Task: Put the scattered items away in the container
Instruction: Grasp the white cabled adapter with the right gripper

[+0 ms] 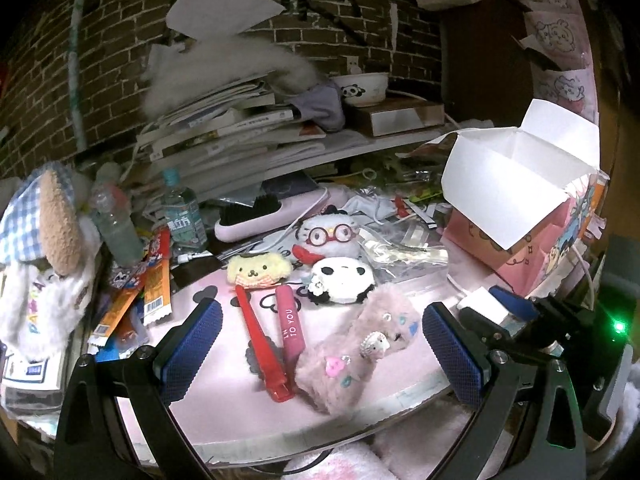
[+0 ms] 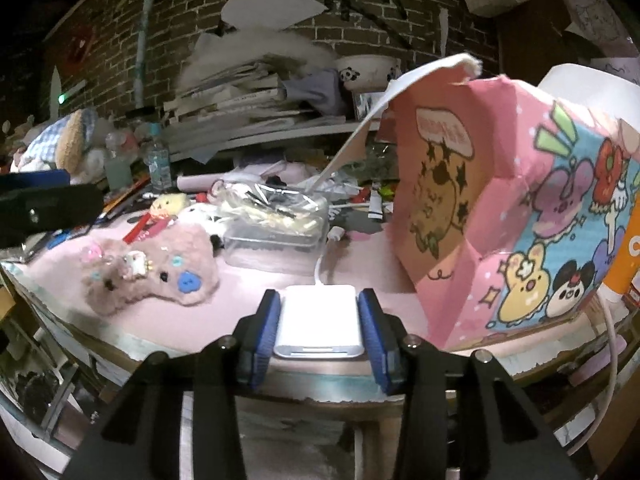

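We are at the pick-up step for one of the scattered things: our right gripper (image 2: 319, 322) has its jaws narrowed around a small white power bank (image 2: 319, 320) that lies flat near the front edge of the pink tabletop (image 2: 256, 292), the blue pads set against its two long sides, so we judge it gripped and not yet lifted. The power bank's long axis runs straight away from us, in line with the jaws; its port end faces back toward the camera and its far end carries a white cable (image 2: 322, 268) that leads off toward the clear plastic box (image 2: 276, 236). The container, a pink cartoon-printed paper box (image 2: 500, 216) with its white flaps open, stands just to the right of the power bank, and its opening looks well above tabletop level. The next move, as we read it, calls for raising the power bank, carrying it rightward over the rim and minding the trailing cable, which could snag or drag the clear box. Our left gripper (image 1: 320, 344) hangs with its jaws wide apart and nothing between the pads, above the fluffy pink pouch (image 1: 352, 344), the red hair clip (image 1: 260, 344) and the pink tube (image 1: 290, 320), which wait their turn.
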### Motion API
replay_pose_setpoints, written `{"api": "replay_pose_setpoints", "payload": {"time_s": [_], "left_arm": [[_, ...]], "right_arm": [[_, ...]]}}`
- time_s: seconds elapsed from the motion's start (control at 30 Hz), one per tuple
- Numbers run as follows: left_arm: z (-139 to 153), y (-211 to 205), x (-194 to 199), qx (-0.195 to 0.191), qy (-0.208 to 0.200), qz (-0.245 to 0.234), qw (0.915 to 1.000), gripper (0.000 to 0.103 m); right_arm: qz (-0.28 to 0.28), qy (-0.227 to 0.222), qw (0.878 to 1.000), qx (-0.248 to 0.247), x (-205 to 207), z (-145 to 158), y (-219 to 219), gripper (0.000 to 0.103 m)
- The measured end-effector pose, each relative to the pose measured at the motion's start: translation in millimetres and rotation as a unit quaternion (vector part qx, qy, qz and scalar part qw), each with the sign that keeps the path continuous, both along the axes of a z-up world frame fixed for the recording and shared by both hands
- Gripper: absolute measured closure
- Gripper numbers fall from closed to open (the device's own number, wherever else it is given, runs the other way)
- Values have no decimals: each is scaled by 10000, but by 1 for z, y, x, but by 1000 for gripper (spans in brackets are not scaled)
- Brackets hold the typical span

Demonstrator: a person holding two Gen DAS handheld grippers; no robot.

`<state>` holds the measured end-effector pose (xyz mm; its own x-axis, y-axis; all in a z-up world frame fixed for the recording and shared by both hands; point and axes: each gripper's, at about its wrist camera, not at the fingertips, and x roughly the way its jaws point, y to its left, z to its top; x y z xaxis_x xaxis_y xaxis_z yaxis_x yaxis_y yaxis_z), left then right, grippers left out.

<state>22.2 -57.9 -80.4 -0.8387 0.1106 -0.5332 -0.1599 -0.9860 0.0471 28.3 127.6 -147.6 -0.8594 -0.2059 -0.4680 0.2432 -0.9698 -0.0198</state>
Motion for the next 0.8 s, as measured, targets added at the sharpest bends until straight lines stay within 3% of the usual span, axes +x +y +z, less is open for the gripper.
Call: {"api": "replay_pose_setpoints", "payload": {"time_s": [0.07, 0.47, 0.8], "left_arm": [[0, 0, -1, -15, -7, 4, 10000, 3], [-3, 2, -2, 1, -59, -3, 10000, 3], [-3, 1, 1, -16, -47, 39, 10000, 3]], "right_arm": [[2, -156, 9998, -74, -3, -3, 1, 65], [-15, -147, 9999, -71, -2, -5, 3, 66], [38, 349, 9993, 97, 19, 13, -2, 66]]}}
